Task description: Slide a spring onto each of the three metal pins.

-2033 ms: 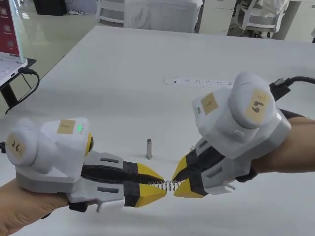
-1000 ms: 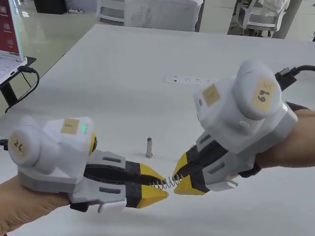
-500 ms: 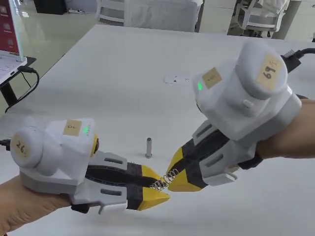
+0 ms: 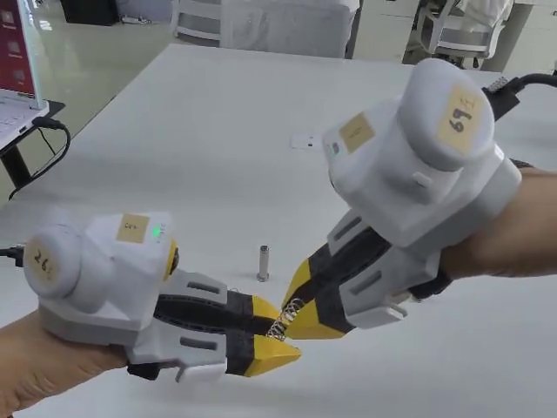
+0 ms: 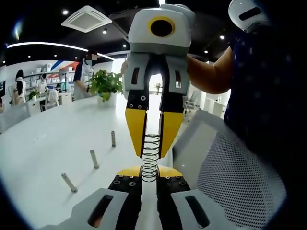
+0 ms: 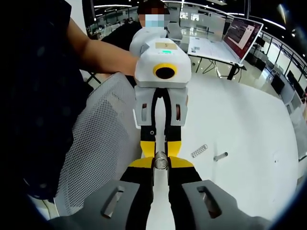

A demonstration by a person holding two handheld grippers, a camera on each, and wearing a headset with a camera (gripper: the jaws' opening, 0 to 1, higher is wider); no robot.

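Observation:
A short coil spring (image 4: 284,317) hangs between the two grippers just above the white table (image 4: 174,157). My left gripper (image 4: 287,336) comes in from the lower left and is shut on one end of the spring (image 5: 150,155). My right gripper (image 4: 286,324) slants down from the upper right and is shut on the other end, seen end-on as the spring (image 6: 161,160). One upright metal pin (image 4: 264,263) stands just behind the tips. The left gripper view has three upright pins (image 5: 113,138), (image 5: 94,158), (image 5: 68,182) in a row on the table.
A loose spring (image 6: 199,150) and a small metal cylinder (image 6: 220,156) lie on the table. A white power strip (image 4: 305,139) peeks out behind my right gripper. A laptop (image 4: 13,78) sits off the table's left side. A mesh chair back (image 6: 100,143) is near the person.
My right gripper has risen and tilted steeply downward, its tips shifting left toward the left gripper. The spring between them now looks shorter and stands steeper. The pin has not moved.

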